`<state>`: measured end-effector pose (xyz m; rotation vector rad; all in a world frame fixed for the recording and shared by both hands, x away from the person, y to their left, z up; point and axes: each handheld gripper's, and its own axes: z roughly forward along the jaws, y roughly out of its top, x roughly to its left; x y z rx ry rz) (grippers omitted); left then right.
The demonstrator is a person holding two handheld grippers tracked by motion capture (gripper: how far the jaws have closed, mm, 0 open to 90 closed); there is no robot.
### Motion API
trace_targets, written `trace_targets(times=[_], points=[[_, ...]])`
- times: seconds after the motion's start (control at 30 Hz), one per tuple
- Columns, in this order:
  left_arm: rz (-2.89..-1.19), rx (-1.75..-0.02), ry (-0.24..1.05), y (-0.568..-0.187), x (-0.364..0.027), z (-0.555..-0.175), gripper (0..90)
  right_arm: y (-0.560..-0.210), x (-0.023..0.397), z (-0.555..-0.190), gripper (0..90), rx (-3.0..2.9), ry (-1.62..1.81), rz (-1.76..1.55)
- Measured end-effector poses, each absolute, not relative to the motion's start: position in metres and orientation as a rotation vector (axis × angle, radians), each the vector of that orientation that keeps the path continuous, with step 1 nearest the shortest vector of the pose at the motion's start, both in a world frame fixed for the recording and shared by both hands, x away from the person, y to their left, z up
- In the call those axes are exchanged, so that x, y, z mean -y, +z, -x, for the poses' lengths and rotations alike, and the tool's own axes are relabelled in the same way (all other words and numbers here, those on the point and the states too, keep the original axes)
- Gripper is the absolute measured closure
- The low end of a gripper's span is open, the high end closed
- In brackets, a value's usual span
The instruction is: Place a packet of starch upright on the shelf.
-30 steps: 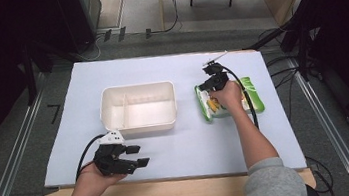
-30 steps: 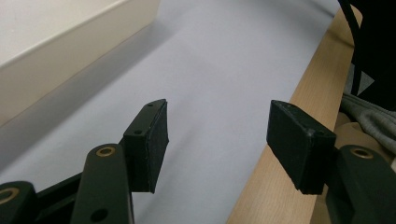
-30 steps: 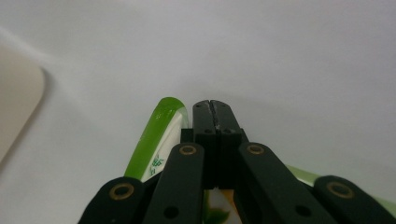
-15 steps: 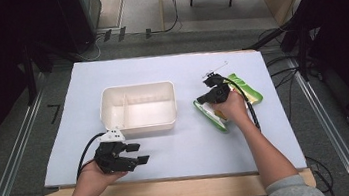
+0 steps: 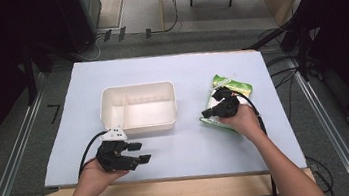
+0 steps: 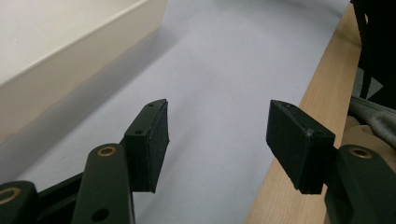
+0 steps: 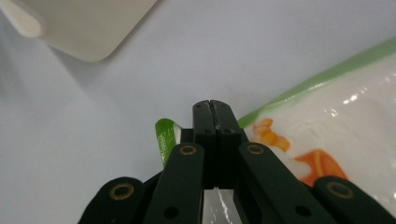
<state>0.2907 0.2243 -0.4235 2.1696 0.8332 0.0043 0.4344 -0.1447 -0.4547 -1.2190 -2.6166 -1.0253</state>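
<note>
One hand-held gripper (image 5: pixel 211 112) pinching snack bag (image 5: pixel 234 86), beside tray (image 5: pixel 140 127)

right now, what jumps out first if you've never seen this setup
The green-edged snack bag on the right of the pale blue table draws the eye, with the right gripper clamped shut on its near corner. Next comes the cream two-part tub in the middle, which looks empty. The left gripper rests open near the front edge, holding nothing.
</note>
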Motion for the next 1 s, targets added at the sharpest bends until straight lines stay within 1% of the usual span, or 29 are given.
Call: trace_targets(times=[0.2, 0.5, 0.53, 0.57, 0.7, 0.73, 0.77, 0.83, 0.9, 1.0], points=[[-2.172, -0.817, -0.002, -0.424, -0.221, -0.294, 39.8, -0.454, 0.154, -0.421, 90.0, 2.609, -1.043, 1.217], [-2.17, -0.798, -0.009, -0.422, -0.219, -0.296, 39.8, -0.449, 0.163, -0.414, 90.0, 2.603, -1.052, 1.262], [-2.171, -0.795, -0.009, -0.421, -0.219, -0.296, 39.8, -0.446, 0.166, -0.414, 83.5, 2.593, -1.086, 1.276], [-2.178, -0.797, -0.006, -0.421, -0.219, -0.295, 39.8, -0.442, 0.17, -0.414, 79.9, 2.584, -1.131, 1.291], [-2.173, -0.797, -0.004, -0.421, -0.219, -0.294, 39.6, -0.424, 0.186, -0.415, 75.4, 2.614, -1.199, 1.407], [-2.175, -0.801, -0.002, -0.42, -0.219, -0.294, 39.5, -0.421, 0.19, -0.416, 74.8, 2.605, -1.209, 1.443], [-2.174, -0.803, -0.001, -0.42, -0.219, -0.294, 39.4, -0.419, 0.195, -0.417, 72.0, 2.598, -1.219, 1.473], [-2.177, -0.802, 0.002, -0.42, -0.22, -0.294, 39.3, -0.416, 0.203, -0.419, 70.6, 2.615, -1.218, 1.536], [-2.172, -0.808, 0.001, -0.421, -0.22, -0.295, 39.3, -0.414, 0.212, -0.421, 67.0, 2.604, -1.214, 1.599], [-2.185, -0.806, 0.001, -0.421, -0.22, -0.295, 39.3, -0.413, 0.224, -0.427, 57.6, 2.609, -1.195, 1.686]])
